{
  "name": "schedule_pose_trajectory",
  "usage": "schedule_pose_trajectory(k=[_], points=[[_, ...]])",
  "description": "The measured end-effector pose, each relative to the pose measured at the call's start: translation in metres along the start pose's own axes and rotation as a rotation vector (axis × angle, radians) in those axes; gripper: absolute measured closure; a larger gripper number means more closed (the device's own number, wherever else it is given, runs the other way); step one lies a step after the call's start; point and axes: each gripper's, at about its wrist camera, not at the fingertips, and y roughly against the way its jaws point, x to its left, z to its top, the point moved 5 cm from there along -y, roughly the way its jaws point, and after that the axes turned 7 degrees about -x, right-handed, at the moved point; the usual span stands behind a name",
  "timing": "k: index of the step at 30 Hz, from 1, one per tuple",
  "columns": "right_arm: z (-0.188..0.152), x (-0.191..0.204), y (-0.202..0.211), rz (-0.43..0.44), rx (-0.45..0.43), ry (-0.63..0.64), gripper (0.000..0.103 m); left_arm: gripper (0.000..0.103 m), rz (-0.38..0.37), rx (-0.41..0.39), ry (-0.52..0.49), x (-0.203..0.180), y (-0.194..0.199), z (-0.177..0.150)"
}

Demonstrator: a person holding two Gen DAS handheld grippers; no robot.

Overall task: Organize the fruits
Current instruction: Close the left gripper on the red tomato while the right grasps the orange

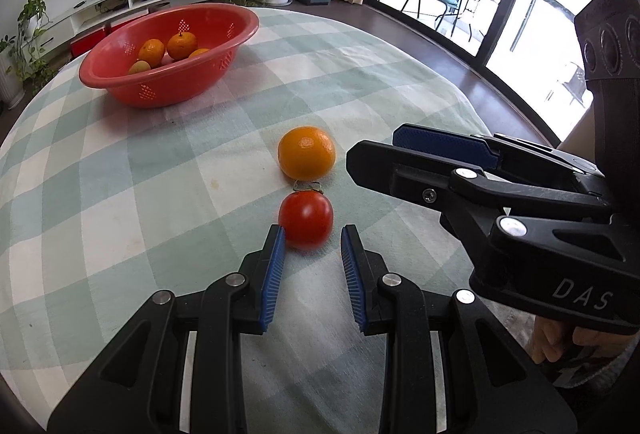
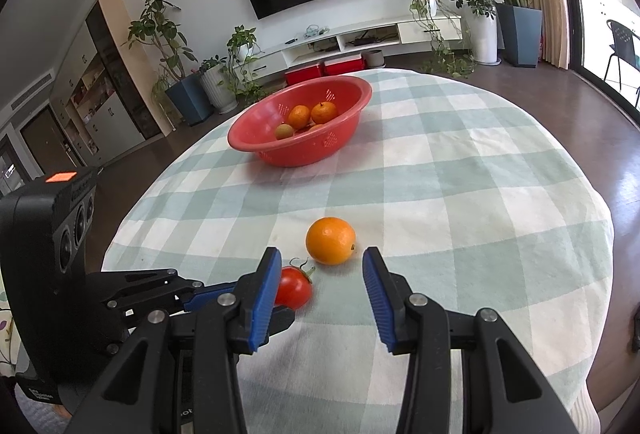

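Note:
On the green-and-white checked tablecloth (image 1: pixel 120 193) an orange (image 1: pixel 306 152) (image 2: pixel 330 240) lies just beyond a red tomato (image 1: pixel 306 220) (image 2: pixel 294 288) that still has its green stem. My left gripper (image 1: pixel 313 232) points down at the tomato with its blue pads a little apart. Nothing is between them, and the tomato sits right at the tips, nearer the left pad. My right gripper (image 2: pixel 322 256) (image 1: pixel 372 149) stands open and empty, its tips short of the orange. A red basket (image 1: pixel 100 77) (image 2: pixel 300 153) at the far side holds several small oranges.
The table's edge curves close behind the basket and along the right, with dark floor beyond. A hand (image 1: pixel 560 342) holds the right gripper's grip at the lower right. Bare cloth lies between the two loose fruits and the basket.

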Motion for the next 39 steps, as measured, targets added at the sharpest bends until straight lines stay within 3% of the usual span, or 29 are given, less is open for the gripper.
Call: schedule_pose_trajectory(k=[39], points=[[-0.001,-0.002,-0.041,-0.004,0.070,-0.002,0.054,0.076,-0.047,-0.003,0.041,0.011,-0.014,-0.002]])
